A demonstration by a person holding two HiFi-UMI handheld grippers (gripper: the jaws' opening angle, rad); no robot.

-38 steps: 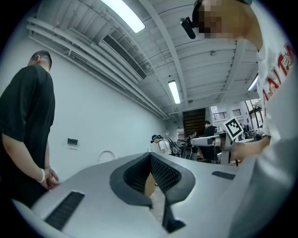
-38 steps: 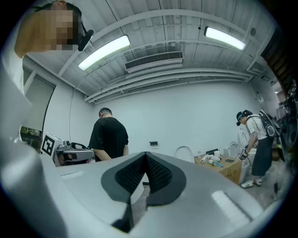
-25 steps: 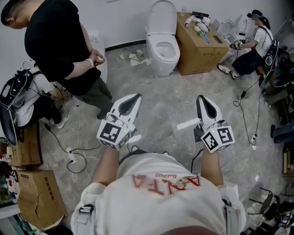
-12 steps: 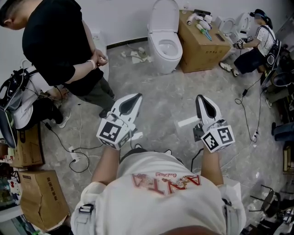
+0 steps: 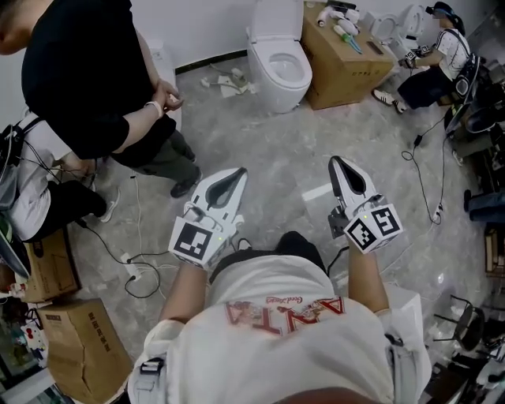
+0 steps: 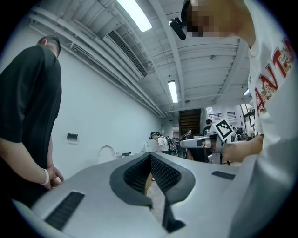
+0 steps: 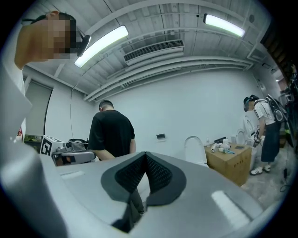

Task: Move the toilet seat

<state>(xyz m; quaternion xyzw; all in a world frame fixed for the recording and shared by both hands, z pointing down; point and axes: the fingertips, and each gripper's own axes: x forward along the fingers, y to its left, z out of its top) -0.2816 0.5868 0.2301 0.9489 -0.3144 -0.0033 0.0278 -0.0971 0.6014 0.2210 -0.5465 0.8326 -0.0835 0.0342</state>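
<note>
The white toilet stands against the far wall, its seat down on the bowl and its lid up. Both grippers are held in the air in front of my chest, well short of the toilet and pointing toward it. My left gripper is shut with nothing in it, and so is my right gripper. The left gripper view shows the shut left gripper and, far off, the raised lid. Past the shut right gripper, the right gripper view shows the lid beside a box.
A cardboard box with bottles on top stands right of the toilet. A person in black stands at the left, close to my path. Another person sits at the far right. Cables and cartons lie on the floor at the left.
The toilet and the box sit a little higher in the head view and the person in black has shifted toward the frame's top left. Both grippers stay shut, held in much the same place.
</note>
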